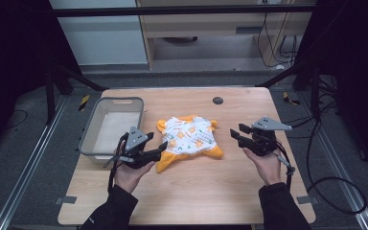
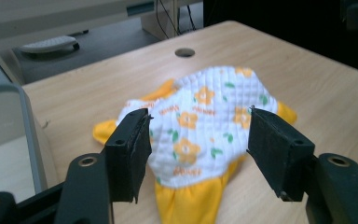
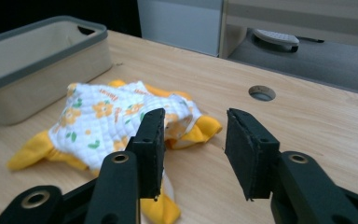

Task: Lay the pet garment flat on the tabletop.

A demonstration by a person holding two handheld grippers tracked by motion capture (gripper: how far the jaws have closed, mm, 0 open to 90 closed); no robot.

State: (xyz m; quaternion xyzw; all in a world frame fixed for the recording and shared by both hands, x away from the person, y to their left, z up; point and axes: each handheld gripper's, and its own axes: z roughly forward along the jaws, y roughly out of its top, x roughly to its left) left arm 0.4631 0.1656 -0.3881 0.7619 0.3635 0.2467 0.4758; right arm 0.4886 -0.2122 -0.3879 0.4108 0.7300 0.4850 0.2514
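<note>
Garment [image 1: 189,136], white floral with yellow trim: mid-table, crumpled. Grey basket [image 1: 87,135]: left edge. Left gripper [image 1: 163,145] and right gripper [image 1: 234,132]: both wide open, empty, flanking garment.

We look down and forward from above the near edge of the table [image 1: 230,191], the left gripper view close and low facing the far right corner, the right gripper view low facing left, both sharing the patterned cloth [image 2: 205,126] and the round tabletop hole [image 3: 262,93].
</note>
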